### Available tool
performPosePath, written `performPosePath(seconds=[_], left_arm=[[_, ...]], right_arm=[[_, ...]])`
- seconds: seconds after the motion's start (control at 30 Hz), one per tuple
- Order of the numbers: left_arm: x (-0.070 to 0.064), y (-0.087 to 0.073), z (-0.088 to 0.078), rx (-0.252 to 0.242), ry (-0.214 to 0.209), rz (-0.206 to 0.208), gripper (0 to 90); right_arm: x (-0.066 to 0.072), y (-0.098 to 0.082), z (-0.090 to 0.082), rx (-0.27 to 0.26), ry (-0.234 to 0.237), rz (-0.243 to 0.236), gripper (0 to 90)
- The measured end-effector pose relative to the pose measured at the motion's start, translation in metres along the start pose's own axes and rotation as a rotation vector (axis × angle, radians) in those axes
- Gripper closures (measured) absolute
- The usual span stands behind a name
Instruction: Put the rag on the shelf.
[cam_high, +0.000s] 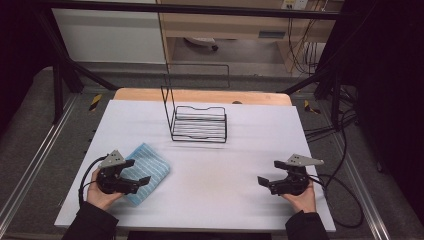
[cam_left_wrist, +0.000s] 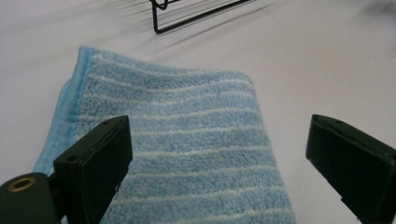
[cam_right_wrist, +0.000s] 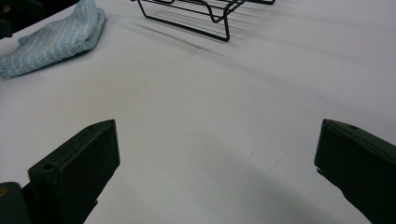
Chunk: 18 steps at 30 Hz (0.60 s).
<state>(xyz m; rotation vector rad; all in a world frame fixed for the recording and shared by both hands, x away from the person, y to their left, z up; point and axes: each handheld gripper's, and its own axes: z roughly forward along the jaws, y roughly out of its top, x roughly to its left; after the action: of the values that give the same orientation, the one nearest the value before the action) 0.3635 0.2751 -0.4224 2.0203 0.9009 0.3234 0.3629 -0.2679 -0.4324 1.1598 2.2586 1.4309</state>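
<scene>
Left gripper (cam_high: 136, 171) poised over the folded blue cloth (cam_high: 148, 167), jaws spread.
It should lower squarely, pinching the cloth's 6 o'clock edge; right gripper (cam_high: 272, 172), jaws released, waits on the surface (cam_high: 210, 200).

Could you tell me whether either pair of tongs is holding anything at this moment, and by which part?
Nothing is held. The left tongs stand open over the folded blue towel, and the right tongs stand open over the bare table.
</scene>
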Motion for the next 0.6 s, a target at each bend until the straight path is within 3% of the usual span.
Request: performPosePath(seconds=[0.6], left_arm=[[-0.0095, 0.0072, 0.0047, 0.019, 0.002, -0.002, 8.5]], right_arm=[[0.0005, -0.0001, 0.0008, 0.015, -0.010, 0.004, 0.7]])
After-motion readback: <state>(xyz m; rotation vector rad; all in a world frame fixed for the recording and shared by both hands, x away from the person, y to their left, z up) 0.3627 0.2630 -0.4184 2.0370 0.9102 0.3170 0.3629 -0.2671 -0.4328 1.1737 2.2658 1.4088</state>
